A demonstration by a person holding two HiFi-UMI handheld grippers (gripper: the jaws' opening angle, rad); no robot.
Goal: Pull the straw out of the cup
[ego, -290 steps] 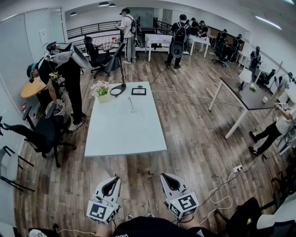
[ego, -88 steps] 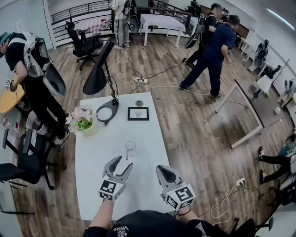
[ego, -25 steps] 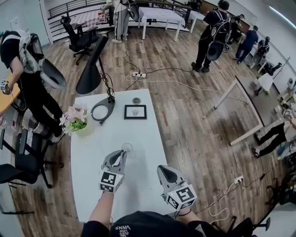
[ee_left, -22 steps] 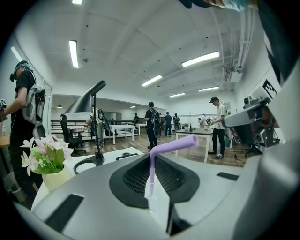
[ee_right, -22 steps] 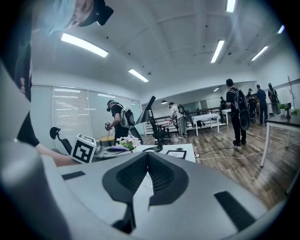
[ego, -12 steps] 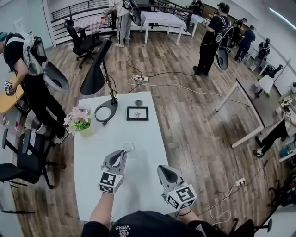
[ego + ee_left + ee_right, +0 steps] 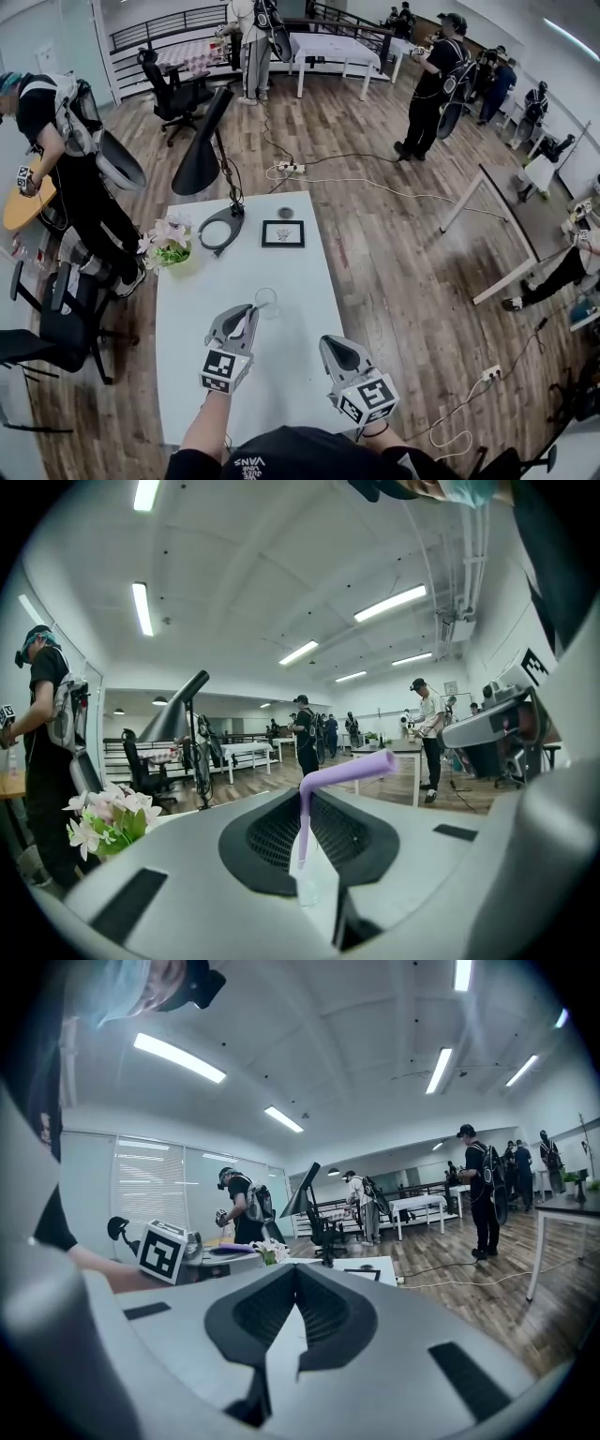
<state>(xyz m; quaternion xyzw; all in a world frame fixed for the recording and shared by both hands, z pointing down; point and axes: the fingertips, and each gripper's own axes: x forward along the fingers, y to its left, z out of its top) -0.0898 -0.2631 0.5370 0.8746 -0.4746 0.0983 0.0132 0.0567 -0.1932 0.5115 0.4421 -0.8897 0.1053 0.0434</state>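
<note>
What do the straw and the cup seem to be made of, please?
The straw looks like plastic: opaque lilac, smooth, with a bent flexible neck. The cup is clear glass or plastic; the white table shows through it, and the look cannot settle which.

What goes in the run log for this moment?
left gripper: shut on purple straw | right gripper: shut, empty | cup: on table | straw out: cannot tell
</note>
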